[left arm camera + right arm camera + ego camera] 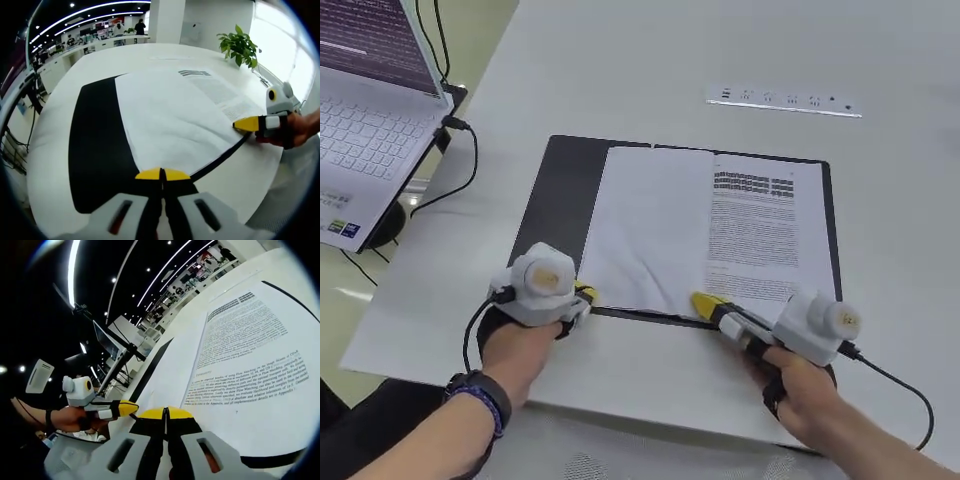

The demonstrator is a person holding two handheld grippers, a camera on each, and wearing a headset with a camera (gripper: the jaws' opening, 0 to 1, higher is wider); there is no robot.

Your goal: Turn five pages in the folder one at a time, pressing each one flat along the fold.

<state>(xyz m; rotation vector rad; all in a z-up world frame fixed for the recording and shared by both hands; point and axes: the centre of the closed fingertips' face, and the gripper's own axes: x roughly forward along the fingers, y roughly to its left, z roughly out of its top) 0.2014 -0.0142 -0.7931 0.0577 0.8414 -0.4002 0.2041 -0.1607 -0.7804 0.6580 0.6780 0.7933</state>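
Head view: the folder (555,190) is being shown lying open and flat on the white table (620,70), with its black cover sticking out on the left. A blank page (640,230) is lying on the left side of the fold (706,220) and a printed page (770,240) on the right. The left gripper (585,293) is being held at the near left corner of the blank page, yellow tips right at the paper's edge. The right gripper (703,302) is being held at the near edge of the folder, with its tips sitting right about at the bottom end of the fold.

In the left gripper view, the jaws are being kept pressed together, and nothing can be seen pinched between them. Same deal in the right gripper view: tips closed tight and parked low over the printed page's bottom margin. Whether they're actually touching the paper can't be told.

A laptop (370,130) is being left open at the far left of the table, and a socket panel (783,100) is set into the tabletop beyond the folder.
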